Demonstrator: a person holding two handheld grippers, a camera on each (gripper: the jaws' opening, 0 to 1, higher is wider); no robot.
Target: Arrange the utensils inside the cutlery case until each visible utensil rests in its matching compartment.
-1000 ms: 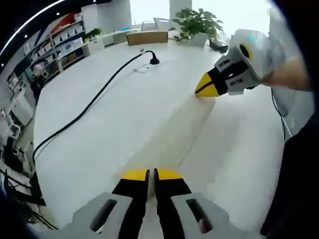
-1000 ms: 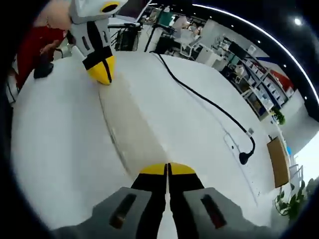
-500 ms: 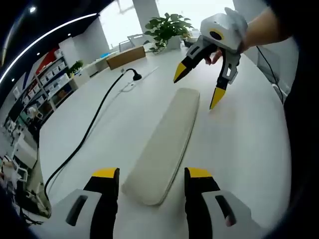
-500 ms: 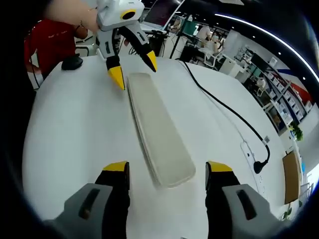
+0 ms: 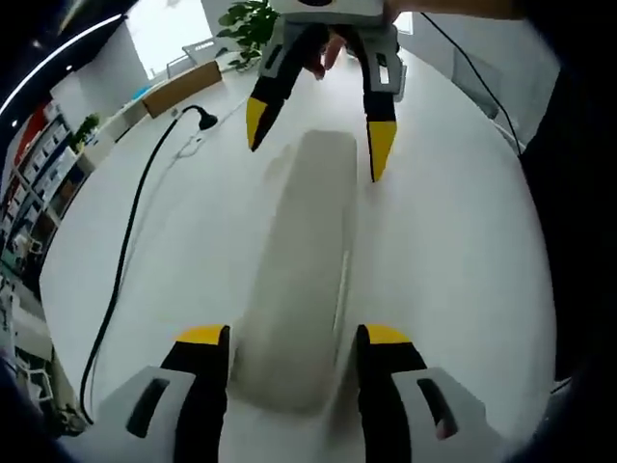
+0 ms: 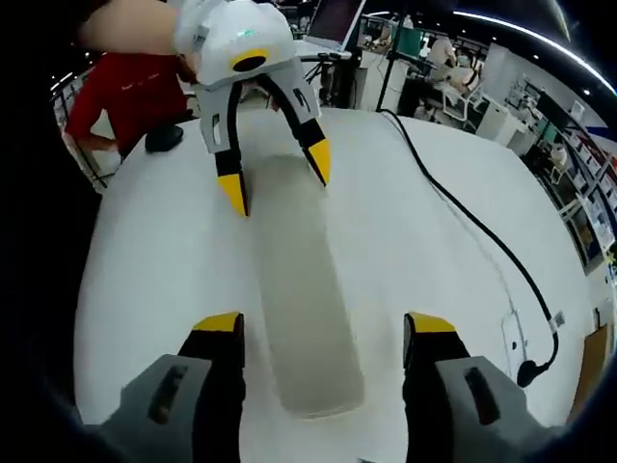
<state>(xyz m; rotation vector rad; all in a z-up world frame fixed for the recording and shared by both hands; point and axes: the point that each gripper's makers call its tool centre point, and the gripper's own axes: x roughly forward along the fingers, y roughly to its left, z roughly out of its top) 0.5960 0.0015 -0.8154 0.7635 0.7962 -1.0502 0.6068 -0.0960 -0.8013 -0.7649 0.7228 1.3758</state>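
The closed cutlery case [image 5: 299,280] is hiding whatever lies inside, so no utensil or compartment can be told. Its near end is blurring in the left gripper view. The black cable [image 6: 472,227] is running off the edge of the right gripper view.

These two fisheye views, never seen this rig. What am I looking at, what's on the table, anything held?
A person holds a pair of yellow-tipped tongs in each hand, and a camera rides on each. In the left gripper view, the left tongs rise from the bottom, open, and the right tongs face them. The right gripper view is the reverse: right tongs below, left tongs opposite. Between them, on the white table, lies a closed, long beige cutlery case; each pair straddles one end. A black cable lies alongside. Nothing is held.
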